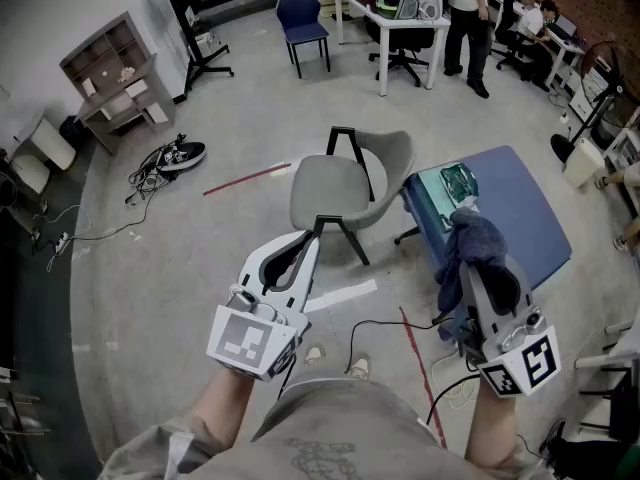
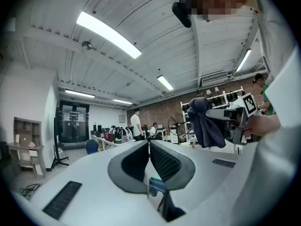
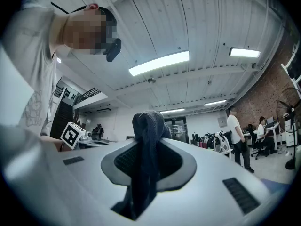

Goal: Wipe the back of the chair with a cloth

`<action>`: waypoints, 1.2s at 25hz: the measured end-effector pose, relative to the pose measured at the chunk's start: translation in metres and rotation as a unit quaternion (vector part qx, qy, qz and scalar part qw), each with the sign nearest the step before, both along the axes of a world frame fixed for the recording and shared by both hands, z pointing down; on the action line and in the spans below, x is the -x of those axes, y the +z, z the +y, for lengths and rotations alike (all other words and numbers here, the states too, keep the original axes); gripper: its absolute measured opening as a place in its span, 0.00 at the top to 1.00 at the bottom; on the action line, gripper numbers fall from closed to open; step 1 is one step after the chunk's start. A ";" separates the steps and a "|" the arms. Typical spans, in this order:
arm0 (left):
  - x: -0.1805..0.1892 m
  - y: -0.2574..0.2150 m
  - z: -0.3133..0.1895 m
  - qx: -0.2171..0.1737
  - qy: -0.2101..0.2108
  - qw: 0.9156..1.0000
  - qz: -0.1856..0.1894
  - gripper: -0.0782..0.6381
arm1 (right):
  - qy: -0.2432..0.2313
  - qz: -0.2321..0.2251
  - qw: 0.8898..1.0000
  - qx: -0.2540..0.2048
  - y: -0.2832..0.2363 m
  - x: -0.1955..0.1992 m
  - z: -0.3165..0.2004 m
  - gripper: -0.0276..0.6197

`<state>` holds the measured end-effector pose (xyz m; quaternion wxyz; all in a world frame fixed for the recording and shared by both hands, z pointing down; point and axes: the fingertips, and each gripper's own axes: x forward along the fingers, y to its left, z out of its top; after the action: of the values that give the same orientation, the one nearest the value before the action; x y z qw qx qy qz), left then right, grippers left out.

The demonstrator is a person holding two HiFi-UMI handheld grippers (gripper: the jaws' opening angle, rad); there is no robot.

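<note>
The only print I can make out is the black-and-white square marker on the left cube [image 1: 250, 340] and on the right cube [image 1: 525, 361]. These are patterns, not words. Anything written on the gear at the far desk [image 1: 400, 26] is too small for me to read.

I count two grippers, one cloth and two chairs. My left gripper [image 1: 318, 226] has its jaws pressed together with nothing between them. My right gripper [image 1: 470, 226] is clamped on the dark blue cloth [image 1: 485, 246], which bunches over the jaw tips and hangs down through the gap. In the right gripper view the cloth [image 3: 146, 140] fills the space between the pads.

The grey chair [image 1: 345, 193], on black legs, stands on the floor ahead of both grippers. Its curved back is on the side toward the blue table [image 1: 520, 218] just beside it. The cloth is up in the air, apart from the chair. The blue chair [image 1: 302, 18] stands well away, near the desk.

On the floor I count one red strip [image 1: 247, 178] left of the grey chair, a second red strip [image 1: 420, 368] near my feet, and one white strip [image 1: 340, 296]. There are two people by the desk, a standing person [image 1: 466, 18] and a seated person [image 1: 540, 18].
</note>
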<state>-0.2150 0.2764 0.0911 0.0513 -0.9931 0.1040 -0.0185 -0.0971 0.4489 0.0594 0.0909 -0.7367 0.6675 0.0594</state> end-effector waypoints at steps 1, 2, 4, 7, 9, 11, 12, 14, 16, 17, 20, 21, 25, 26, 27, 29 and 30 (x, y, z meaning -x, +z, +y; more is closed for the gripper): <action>0.000 0.000 0.002 0.000 0.000 1.000 -0.001 0.85 | 0.000 -0.001 1.000 0.000 0.000 -0.001 0.001 0.82; 0.000 0.000 0.003 0.000 0.000 1.000 -0.001 0.85 | 0.001 -0.003 1.000 0.001 0.000 -0.001 0.003 0.82; -0.002 0.000 0.006 -0.001 0.000 1.000 -0.002 0.85 | 0.001 -0.004 1.000 0.000 0.000 -0.003 0.006 0.82; -0.005 0.003 0.010 -0.002 -0.001 1.000 -0.004 0.85 | -0.003 0.006 1.000 -0.004 0.001 -0.004 0.011 0.81; -0.007 0.005 0.012 -0.002 -0.001 1.000 -0.004 0.85 | -0.009 0.013 1.000 -0.004 0.002 -0.005 0.012 0.81; -0.010 0.006 0.015 0.000 -0.001 1.000 -0.003 0.85 | -0.013 0.010 1.000 -0.003 0.003 -0.008 0.014 0.81; -0.011 0.005 0.017 0.001 -0.001 1.000 -0.001 0.85 | -0.015 0.007 1.000 -0.003 0.003 -0.010 0.014 0.81; -0.013 0.006 0.019 0.005 -0.003 1.000 0.000 0.85 | -0.016 0.000 1.000 -0.002 0.005 -0.014 0.016 0.81; -0.015 0.009 0.019 0.007 -0.005 1.000 -0.006 0.85 | -0.018 -0.007 1.000 0.000 0.007 -0.018 0.018 0.81; -0.016 0.012 0.018 0.007 -0.005 1.000 -0.011 0.85 | -0.018 -0.011 1.000 0.001 0.008 -0.020 0.018 0.81; -0.021 0.025 0.013 -0.001 -0.003 0.999 -0.041 0.67 | -0.018 -0.022 1.000 0.007 0.013 -0.027 0.015 0.81; -0.023 0.029 0.011 -0.004 -0.003 0.999 -0.051 0.64 | -0.019 -0.025 0.999 0.010 0.014 -0.028 0.013 0.81; -0.030 0.045 0.002 -0.011 0.000 0.997 -0.078 0.60 | -0.026 -0.029 0.999 0.025 0.022 -0.033 0.004 0.81; -0.033 0.048 0.000 -0.014 0.002 0.996 -0.083 0.59 | -0.026 -0.030 0.999 0.029 0.026 -0.037 0.001 0.81; -0.037 0.052 -0.004 -0.017 0.003 0.996 -0.085 0.58 | -0.026 -0.031 0.999 0.032 0.029 -0.041 -0.002 0.81; -0.044 0.060 -0.013 -0.020 0.004 0.996 -0.089 0.58 | -0.026 -0.032 0.998 0.038 0.037 -0.048 -0.010 0.81; -0.048 0.066 -0.018 -0.020 0.004 0.996 -0.091 0.58 | -0.026 -0.032 0.998 0.042 0.042 -0.052 -0.015 0.81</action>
<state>-0.1667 0.2581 0.1567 0.0804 -0.9864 0.0954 -0.1067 -0.0448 0.4344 0.1014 0.0826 -0.7239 0.6849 0.0051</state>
